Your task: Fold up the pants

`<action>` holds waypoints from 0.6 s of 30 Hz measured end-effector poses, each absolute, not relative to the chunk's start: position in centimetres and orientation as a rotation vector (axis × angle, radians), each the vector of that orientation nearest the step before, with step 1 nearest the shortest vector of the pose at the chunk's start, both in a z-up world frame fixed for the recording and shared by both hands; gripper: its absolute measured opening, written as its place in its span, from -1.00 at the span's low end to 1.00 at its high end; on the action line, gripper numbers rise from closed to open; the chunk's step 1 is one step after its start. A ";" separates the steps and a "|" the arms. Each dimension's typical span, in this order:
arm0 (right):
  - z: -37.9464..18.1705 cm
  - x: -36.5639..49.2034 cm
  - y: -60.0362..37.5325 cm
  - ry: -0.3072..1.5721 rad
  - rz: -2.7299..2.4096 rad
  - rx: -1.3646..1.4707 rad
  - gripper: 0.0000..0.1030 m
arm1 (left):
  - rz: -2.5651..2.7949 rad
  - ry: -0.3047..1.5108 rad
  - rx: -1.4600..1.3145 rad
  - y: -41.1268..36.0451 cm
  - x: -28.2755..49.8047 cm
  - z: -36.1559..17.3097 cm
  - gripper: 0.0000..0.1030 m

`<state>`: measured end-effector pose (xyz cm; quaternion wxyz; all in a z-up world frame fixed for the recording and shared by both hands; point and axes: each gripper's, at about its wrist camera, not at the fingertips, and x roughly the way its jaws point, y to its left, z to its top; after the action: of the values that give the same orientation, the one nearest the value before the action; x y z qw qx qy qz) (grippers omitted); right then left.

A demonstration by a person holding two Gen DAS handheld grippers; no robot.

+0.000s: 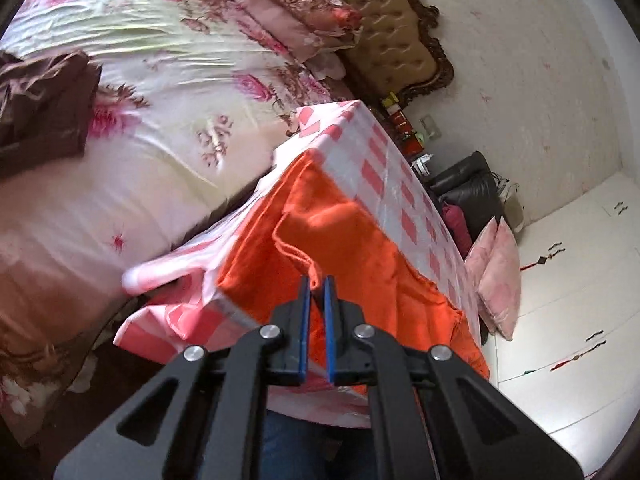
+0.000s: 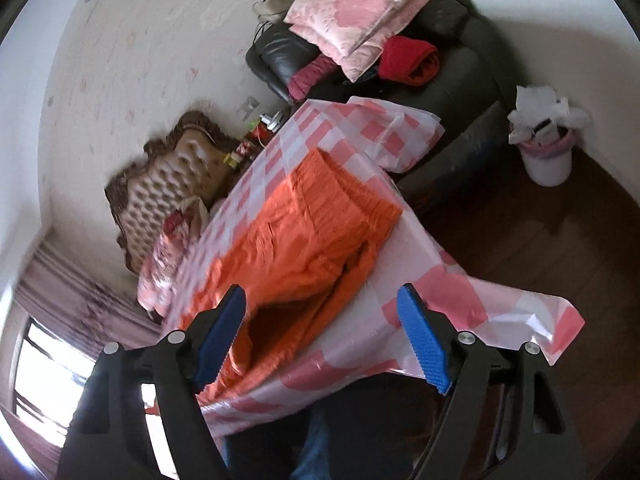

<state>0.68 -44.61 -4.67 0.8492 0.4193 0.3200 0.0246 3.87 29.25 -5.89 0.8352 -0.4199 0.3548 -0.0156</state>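
Pants (image 1: 360,248), bright orange, lie spread across the checked worktop (image 1: 404,184), their near edge draping off it. The left hand-held gripper (image 1: 317,284) is clenched on a raised hem fold; the right hand-held gripper (image 2: 322,300) hovers released above the near cloth. Best to pinch a matching edge with the right first, then carry both over together so the layers land square.

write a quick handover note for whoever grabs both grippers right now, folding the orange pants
Left hand-held gripper: shut on a hem edge of the orange pants, lifting it slightly.
Right hand-held gripper: open, holding nothing, hovering over the near end of the pants.
Pants lie on the pink checked tablecloth, waistband at the far end, legs partly hanging over the near edge.
Done: edge grasped. Left: the folds themselves, probably starting with the right gripper taking the other edge.
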 end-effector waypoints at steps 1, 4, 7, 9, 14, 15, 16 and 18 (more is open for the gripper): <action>-4.6 0.9 -44.9 0.674 0.070 0.911 0.49 | -0.034 0.751 -0.885 29.2 4.1 -5.7 -0.88; -4.9 2.4 -45.1 0.720 0.118 0.956 0.49 | -0.036 0.747 -0.889 29.2 4.2 -5.5 -0.88; -5.2 4.0 -44.7 0.771 0.118 0.959 0.49 | -0.034 0.746 -0.893 29.3 4.2 -5.5 -0.88; -5.2 4.7 -44.5 0.780 0.126 0.955 0.49 | -0.034 0.746 -0.892 29.3 4.1 -5.5 -0.88; -4.9 6.8 -43.8 0.814 0.116 0.918 0.45 | -0.033 0.744 -0.893 29.4 4.1 -5.5 -0.88; -4.7 7.1 -43.7 0.816 0.107 0.902 0.38 | -0.035 0.742 -0.891 29.5 4.1 -5.5 -0.88; -4.4 7.3 -43.8 0.814 0.083 0.883 0.22 | -0.036 0.741 -0.891 29.5 4.1 -5.5 -0.88; -4.0 7.5 -44.2 0.802 0.045 0.859 -0.04 | -0.040 0.740 -0.889 29.7 4.0 -5.5 -0.88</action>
<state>7.52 -44.18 -3.97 0.8321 0.4050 0.3784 0.0214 3.96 29.75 -5.48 0.8371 -0.4203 0.3496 -0.0188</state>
